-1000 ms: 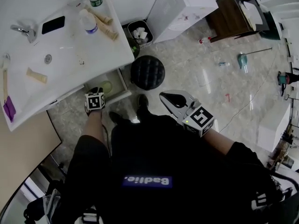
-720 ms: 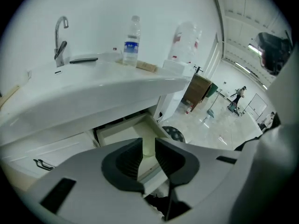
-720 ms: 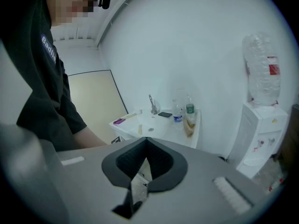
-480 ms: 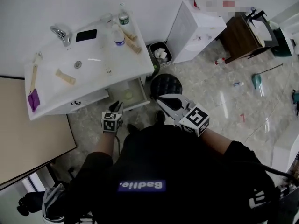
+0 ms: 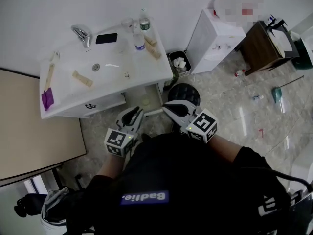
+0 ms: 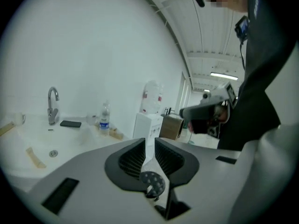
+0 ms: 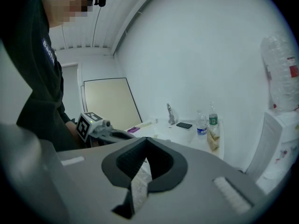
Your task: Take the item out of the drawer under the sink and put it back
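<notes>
Beneath the sink (image 5: 105, 70), a small pale item (image 5: 145, 102) is seen in the open drawer (image 5: 152, 111); it is judged light and best pinched edgewise. The left claw (image 5: 136, 113) is held slightly parted and the right claw (image 5: 169, 107) closed, both empty.

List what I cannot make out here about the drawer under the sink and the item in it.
- Item in the drawer: head view, too small; only a pale round spot, kind unclear.
- Drawer's back part: head view, hidden under the sink front edge.
- Drawer and item: not seen in either gripper view; both look over the sink top.
- Bottle label: too small in every view.
</notes>
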Available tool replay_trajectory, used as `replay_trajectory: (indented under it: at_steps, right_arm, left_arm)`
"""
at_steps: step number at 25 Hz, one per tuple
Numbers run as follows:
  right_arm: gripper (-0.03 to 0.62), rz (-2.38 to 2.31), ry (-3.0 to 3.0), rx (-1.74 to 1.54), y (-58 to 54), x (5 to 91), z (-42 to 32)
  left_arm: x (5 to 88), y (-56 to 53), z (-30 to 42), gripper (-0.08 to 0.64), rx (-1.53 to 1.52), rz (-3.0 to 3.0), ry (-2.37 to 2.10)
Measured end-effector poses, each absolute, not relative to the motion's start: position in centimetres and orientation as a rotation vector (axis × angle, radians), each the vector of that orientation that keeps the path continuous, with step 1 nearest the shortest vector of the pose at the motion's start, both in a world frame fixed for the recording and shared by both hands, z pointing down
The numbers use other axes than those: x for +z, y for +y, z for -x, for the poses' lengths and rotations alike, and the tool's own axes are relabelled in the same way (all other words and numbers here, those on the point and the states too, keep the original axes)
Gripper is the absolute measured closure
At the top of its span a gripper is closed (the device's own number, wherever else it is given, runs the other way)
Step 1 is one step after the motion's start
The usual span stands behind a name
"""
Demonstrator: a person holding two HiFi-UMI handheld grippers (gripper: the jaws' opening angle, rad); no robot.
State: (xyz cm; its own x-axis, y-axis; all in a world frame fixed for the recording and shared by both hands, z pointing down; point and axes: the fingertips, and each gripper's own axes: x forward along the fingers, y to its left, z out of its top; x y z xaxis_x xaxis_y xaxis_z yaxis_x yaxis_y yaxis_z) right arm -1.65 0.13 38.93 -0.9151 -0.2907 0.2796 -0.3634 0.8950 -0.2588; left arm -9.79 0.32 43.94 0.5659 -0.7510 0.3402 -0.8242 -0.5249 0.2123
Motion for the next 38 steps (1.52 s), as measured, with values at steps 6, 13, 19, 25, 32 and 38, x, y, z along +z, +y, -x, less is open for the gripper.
replay_trajectory:
  at_steps: [6,13,19,25,32,38]
  right_arm:
    - [0.597,-0.494,-2.84,0.439,0.2,38.6,2.8]
    - [0.597,-0.461,-2.892,0.371,0.5,37.3,4.0]
    - [0.597,-0.433,-2.917,0.346,0.5,37.1,4.4]
    - [0.597,-0.407,-2.932,0.345,0.6,36.8,4.5]
    - [0.597,-0.381,-2.923,0.323,1.0,36.9,4.6]
    - [0.597,-0.382,-2.931,0.337,1.4,36.7,4.8]
  left_arm:
    - [35.1,1.6,9.0,0.541,0.005,-2.611,-1.255]
    - [34.7,1.9,8.8,0.554,-0.019,-2.635,-1.199]
    - [34.5,2.1,8.2,0.554,-0.009,-2.679,-1.16]
    - [34.5,2.0,7.7,0.554,-0.014,-2.687,-1.137]
    - [34.4,2.4,7.3,0.554,-0.005,-2.71,-1.122]
    - [34.4,2.8,7.4,0.554,0.005,-2.709,-1.119]
